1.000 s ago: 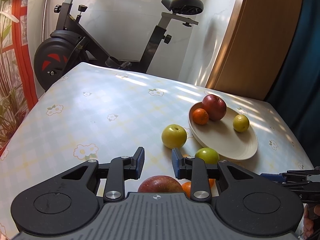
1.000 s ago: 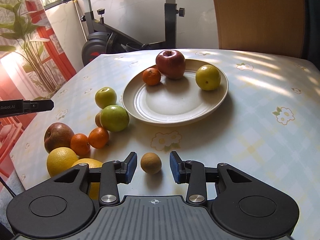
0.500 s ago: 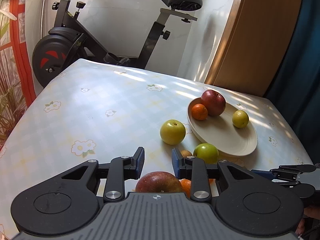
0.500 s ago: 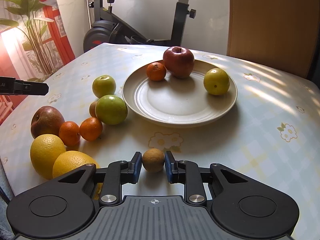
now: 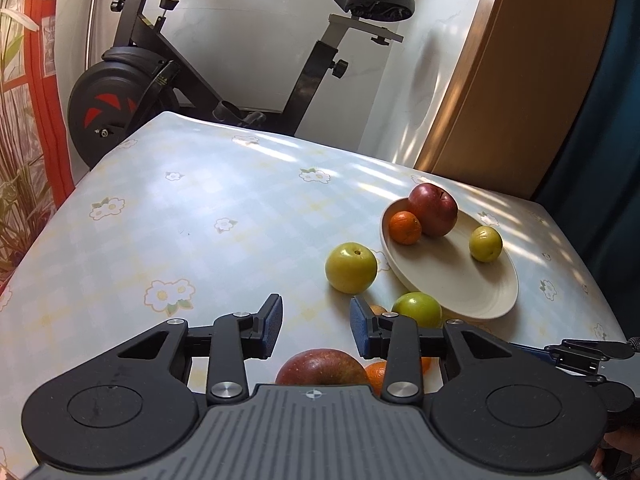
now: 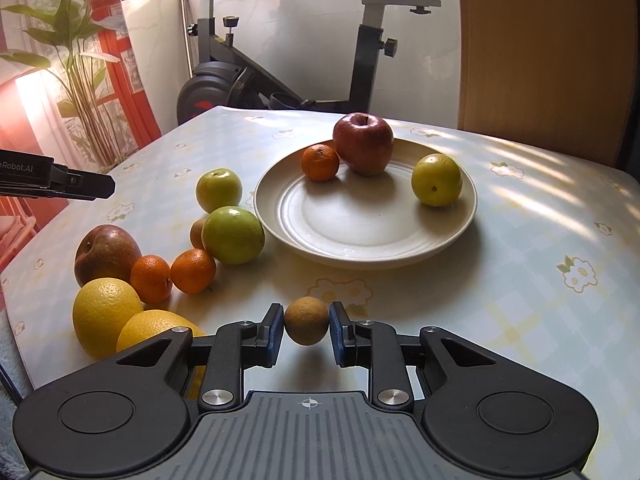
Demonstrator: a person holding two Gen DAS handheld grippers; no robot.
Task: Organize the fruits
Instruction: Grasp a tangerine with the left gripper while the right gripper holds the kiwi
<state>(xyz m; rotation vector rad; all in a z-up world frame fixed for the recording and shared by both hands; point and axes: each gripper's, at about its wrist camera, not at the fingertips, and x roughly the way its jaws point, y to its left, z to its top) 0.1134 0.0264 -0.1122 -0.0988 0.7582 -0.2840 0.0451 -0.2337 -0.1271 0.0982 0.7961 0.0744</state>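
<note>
The right hand-held gripper (image 6: 307, 327) is clamped on a small brown fruit (image 6: 306, 320), both pads pressed to its sides, near the surface's (image 6: 520, 264) near edge; a shadow under the fruit suggests it is just off the surface. So the step in hand looks like a pick-up, with the plate (image 6: 460, 224) the likely goal: it already carries a red apple (image 6: 363, 142), a mandarin (image 6: 320, 162) and a yellow-green fruit (image 6: 437, 179). Next comes a carry forward over the rim to the plate's bare middle, then release. The left hand-held gripper (image 5: 316, 326) is opening, nothing between its jaws, above a reddish apple (image 5: 320, 368) by the near left corner.
</note>
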